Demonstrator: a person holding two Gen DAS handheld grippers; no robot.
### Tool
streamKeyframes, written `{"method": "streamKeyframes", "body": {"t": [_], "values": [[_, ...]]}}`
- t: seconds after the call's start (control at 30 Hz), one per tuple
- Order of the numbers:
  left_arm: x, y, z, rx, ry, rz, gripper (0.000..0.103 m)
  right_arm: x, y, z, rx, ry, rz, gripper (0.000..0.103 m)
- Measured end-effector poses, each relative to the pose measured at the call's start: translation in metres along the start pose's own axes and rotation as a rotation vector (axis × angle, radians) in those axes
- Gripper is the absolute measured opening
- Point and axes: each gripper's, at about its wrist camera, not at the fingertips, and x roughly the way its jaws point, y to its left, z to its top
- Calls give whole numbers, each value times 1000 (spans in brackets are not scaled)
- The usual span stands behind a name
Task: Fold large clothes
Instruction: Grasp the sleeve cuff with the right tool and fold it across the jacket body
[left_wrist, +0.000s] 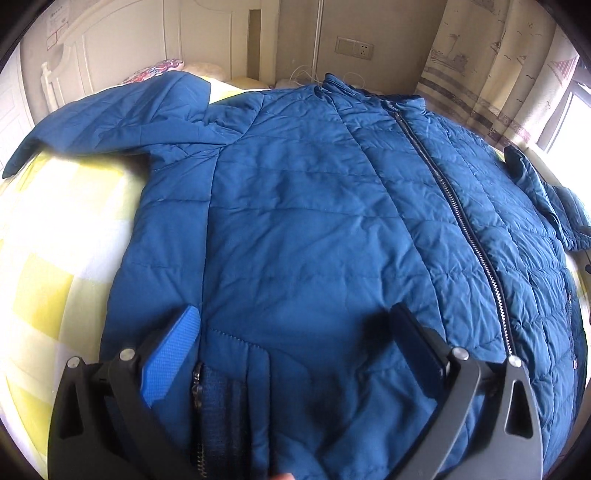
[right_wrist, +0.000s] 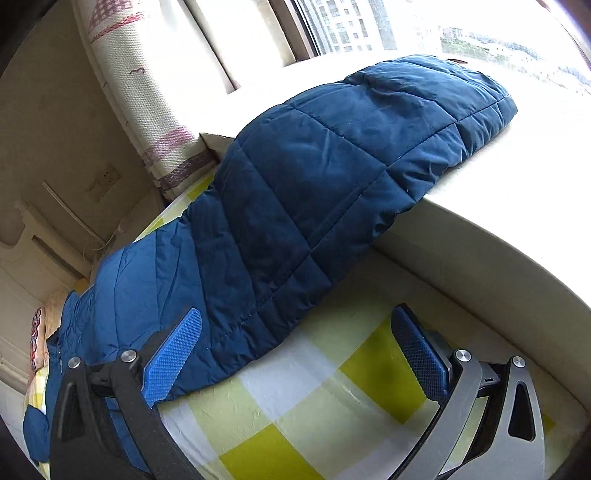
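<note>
— Where is the jacket (left_wrist: 314, 206) lying at the moment?

— It is lying front up on the bed (left_wrist: 55, 240), zipped, with its collar toward the headboard and one sleeve (right_wrist: 332, 177) reaching off the mattress onto the window ledge (right_wrist: 480, 229).

— And the tongs?

— The left tongs (left_wrist: 295, 343) are hovering spread wide over the hem, one pad (left_wrist: 173, 358) near the side seam, the other beside the zipper (left_wrist: 454, 206), gripping nothing. The right tongs (right_wrist: 299, 354) are also standing wide open and empty, with the sleeve's lower edge just beside the left pad and checked sheet under the rest of the gap.

— So what is the sensible move?

— I am thinking the sleeve comes first. The right tongs should be closing on the sleeve's edge near the cuff, not the puffy middle, since slick padding is likely to slip. Then carry it flat across the chest while the left tongs are pinning the hem so the body is not dragging.
</note>
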Motion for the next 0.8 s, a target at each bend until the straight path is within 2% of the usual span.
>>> {"method": "streamKeyframes", "body": {"t": [0.03, 0.07, 0.13, 0.17, 0.23, 0.3, 0.37, 0.43, 0.5, 0.53, 0.57, 0.63, 0.7, 0.8], "values": [[0, 0, 0, -2, 2, -3, 101, 5, -1, 4, 18, 4, -1, 89], [0, 1, 0, -2, 4, -4, 101, 8, 0, 7, 28, 4, 16, 62], [0, 2, 0, -2, 8, -2, 101, 6, 15, 6, 20, 0, 113, 23], [1, 1, 1, -6, 7, 1, 101, -5, 31, 3, -14, -47, 128, 18], [-1, 2, -1, -10, 1, 3, 101, -34, 81, -9, -163, -154, 190, 15], [-2, 4, -2, -23, -8, -11, 100, -58, 146, -35, -345, -176, 297, 14], [-4, 9, -2, -42, -16, -33, 100, -78, 212, -78, -569, -159, 414, 14], [-5, 11, -2, -56, -22, -50, 100, -87, 269, -135, -813, -90, 497, 14], [-5, 12, -2, -60, -24, -58, 100, -82, 303, -193, -982, 16, 511, 15], [-5, 12, -1, -59, -25, -58, 100, -74, 312, -216, -1044, 63, 487, 22], [-6, 12, -2, -58, -24, -56, 100, -66, 313, -238, -1087, 118, 480, 41], [-5, 10, -1, -55, -22, -52, 101, -45, 305, -255, -1079, 203, 460, 57], [-6, 10, -1, -55, -25, -54, 101, -46, 288, -245, -1014, 211, 500, 58], [-11, 12, -1, -69, -41, -52, 100, -71, 255, -218, -872, 233, 527, 73]]}}
